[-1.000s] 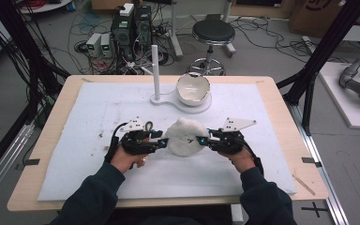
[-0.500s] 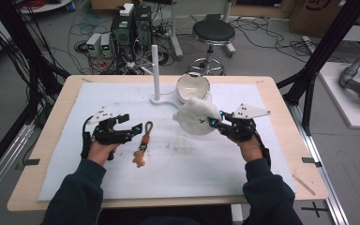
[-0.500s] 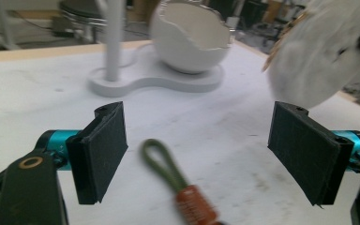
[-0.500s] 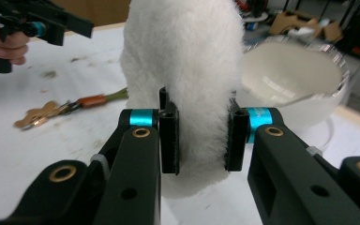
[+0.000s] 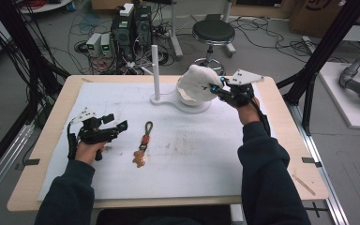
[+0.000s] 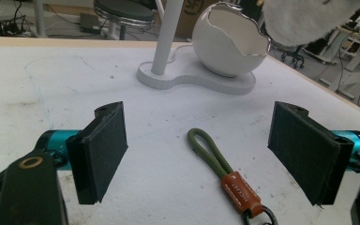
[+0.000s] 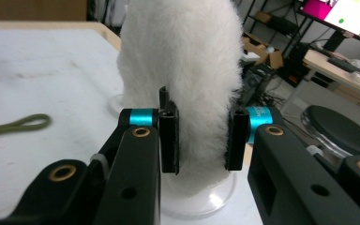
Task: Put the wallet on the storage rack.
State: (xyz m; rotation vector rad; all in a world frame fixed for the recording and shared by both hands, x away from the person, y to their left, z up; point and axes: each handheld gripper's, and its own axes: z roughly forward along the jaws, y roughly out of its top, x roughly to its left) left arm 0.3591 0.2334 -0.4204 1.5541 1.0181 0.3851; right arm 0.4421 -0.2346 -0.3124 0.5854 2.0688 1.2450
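My right gripper (image 5: 214, 88) (image 7: 201, 136) is shut on a white fluffy ball (image 5: 197, 82) (image 7: 183, 56), held up over the white cracked-egg bowl (image 6: 225, 51) at the back of the table. The bowl stands on a white base (image 5: 168, 101) with an upright post (image 5: 155, 70). A keychain (image 5: 143, 140) (image 6: 225, 173) with an olive loop and brown leather tag lies flat on the mat. My left gripper (image 5: 116, 123) (image 6: 199, 124) hovers just left of it. Its jaws have just been opening and now stand wide, gripping nothing; the loop lies on the mat ahead of them.
A white foam mat (image 5: 192, 154) covers most of the wooden table (image 5: 37, 154). Behind the table are a stool (image 5: 213, 33), computer boxes and cables on the floor. Black frame posts stand at both sides.
Both grippers were together at mid table on the fluffy ball. The left one opened and drew off to the left, leaving the keychain on the mat. The right one carried the ball up and back over the bowl.
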